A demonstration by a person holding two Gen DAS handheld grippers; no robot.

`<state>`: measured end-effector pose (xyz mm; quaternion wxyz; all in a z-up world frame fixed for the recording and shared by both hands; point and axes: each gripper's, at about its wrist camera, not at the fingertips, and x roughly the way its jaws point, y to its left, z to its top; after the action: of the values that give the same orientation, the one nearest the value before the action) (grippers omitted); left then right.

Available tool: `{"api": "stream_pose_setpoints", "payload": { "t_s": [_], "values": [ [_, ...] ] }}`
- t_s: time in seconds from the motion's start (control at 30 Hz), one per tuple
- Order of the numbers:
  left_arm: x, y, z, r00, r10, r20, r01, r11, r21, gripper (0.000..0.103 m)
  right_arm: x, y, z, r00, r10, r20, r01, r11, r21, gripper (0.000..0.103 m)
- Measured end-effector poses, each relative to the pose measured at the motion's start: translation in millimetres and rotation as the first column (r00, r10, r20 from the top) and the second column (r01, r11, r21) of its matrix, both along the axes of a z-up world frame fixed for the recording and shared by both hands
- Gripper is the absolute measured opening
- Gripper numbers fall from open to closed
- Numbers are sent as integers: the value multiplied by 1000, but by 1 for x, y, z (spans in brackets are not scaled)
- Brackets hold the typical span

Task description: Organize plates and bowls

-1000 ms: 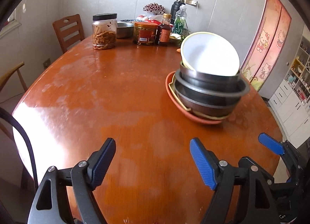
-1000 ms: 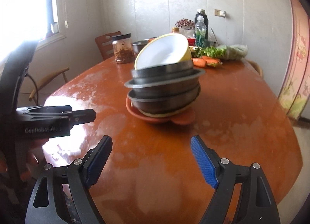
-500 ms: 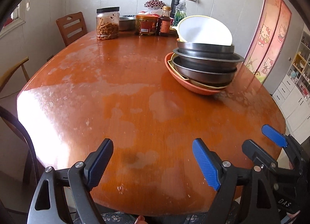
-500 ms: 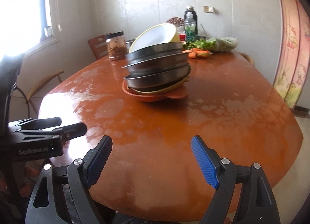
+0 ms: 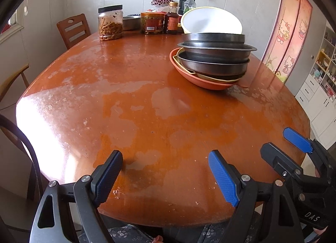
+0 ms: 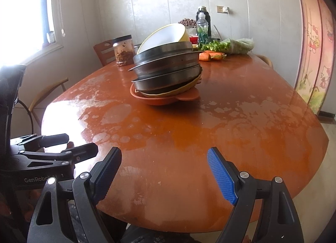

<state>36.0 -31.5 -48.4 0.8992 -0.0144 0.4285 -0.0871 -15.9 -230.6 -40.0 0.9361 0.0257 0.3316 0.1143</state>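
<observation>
A stack of dishes stands on the orange-brown table (image 5: 130,95): an orange plate (image 5: 201,81) at the bottom, a yellow-rimmed dish, several dark metal bowls (image 5: 216,51), and a tilted white bowl with a yellow outside (image 5: 212,22) on top. The stack also shows in the right wrist view (image 6: 166,72). My left gripper (image 5: 166,169) is open and empty over the table's near edge, far from the stack. My right gripper (image 6: 163,167) is open and empty, also at the near edge; it shows in the left wrist view (image 5: 281,144).
Jars and bottles (image 5: 110,23) stand at the table's far end, with carrots and greens (image 6: 218,51) at the far right. Wooden chairs (image 5: 73,29) stand at the left side. A Hello Kitty door (image 5: 287,32) is on the right.
Both grippers have drawn back toward the table's near edge and lowered; the stack now looks farther away and is seen more from the side. Nothing on the table has moved.
</observation>
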Motion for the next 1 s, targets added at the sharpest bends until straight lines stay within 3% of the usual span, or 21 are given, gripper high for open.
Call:
{"api": "stream_pose_setpoints", "payload": {
  "t_s": [1.0],
  "values": [
    [-7,-12,5,1000,-17,13,17,1000,16,84,-7,-13,-2,999,-35,-6,35,999,18,85]
  ]
}}
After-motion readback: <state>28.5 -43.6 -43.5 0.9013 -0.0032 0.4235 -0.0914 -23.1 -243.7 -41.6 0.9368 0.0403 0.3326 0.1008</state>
